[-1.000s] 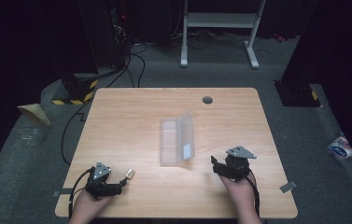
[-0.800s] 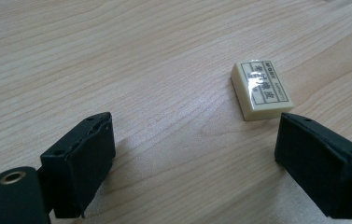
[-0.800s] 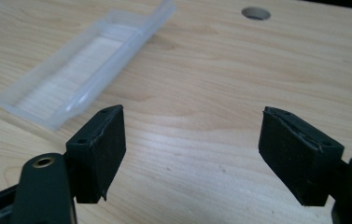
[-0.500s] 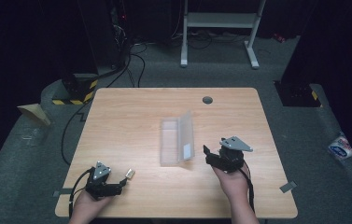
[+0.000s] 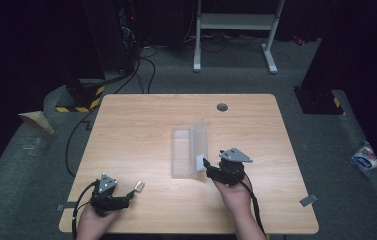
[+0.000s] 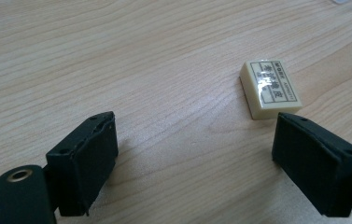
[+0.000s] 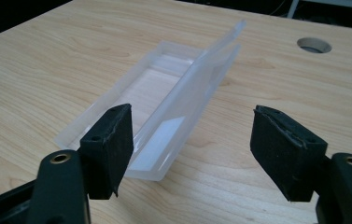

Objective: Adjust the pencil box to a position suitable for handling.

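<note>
Eraser (image 6: 270, 88), cream with a printed label, is lying flat on the wooden desk (image 5: 141, 125) just ahead of the left tongs (image 6: 206, 154), whose jaws are standing apart. Right tongs (image 7: 204, 149), jaws also apart, are hovering beside the open clear plastic box (image 7: 164, 102) mid-desk.

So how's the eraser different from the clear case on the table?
The eraser is a small, solid, cream block with a printed label; the case is far longer, see-through and hollow. The eraser lies flat near the table's front left; the case sits mid-table with its lid propped open. Both rest on the table, ungripped.
</note>
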Action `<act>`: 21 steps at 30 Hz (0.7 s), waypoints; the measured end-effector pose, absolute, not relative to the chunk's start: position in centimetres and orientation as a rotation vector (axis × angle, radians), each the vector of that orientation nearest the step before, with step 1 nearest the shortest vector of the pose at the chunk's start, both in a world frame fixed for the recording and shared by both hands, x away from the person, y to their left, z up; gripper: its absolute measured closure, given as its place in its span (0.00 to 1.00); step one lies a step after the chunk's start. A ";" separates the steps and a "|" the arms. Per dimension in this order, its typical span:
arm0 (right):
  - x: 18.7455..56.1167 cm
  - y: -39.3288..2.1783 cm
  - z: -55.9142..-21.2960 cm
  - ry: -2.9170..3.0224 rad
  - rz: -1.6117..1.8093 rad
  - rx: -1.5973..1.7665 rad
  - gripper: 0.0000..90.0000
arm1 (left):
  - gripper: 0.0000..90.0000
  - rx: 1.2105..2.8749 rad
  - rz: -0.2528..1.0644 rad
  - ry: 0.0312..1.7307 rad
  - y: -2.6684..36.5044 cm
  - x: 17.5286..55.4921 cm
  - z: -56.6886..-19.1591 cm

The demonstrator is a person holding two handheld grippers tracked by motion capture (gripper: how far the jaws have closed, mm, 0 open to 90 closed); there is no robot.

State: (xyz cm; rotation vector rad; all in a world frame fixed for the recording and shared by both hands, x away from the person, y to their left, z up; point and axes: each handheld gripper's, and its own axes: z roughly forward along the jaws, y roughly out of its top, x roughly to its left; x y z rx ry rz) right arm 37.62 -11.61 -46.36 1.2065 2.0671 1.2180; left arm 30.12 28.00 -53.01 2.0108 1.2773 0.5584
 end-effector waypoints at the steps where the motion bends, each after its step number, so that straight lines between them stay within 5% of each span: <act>1: 37.7 -11.5 -46.6 2.068 1.216 1.208 0.37 | 0.16 2.013 0.560 1.277 28.0 30.0 -53.0; 21: 37.7 -9.8 -49.3 2.111 1.172 1.232 0.63 | 0.15 2.008 0.566 1.295 28.2 29.6 -53.0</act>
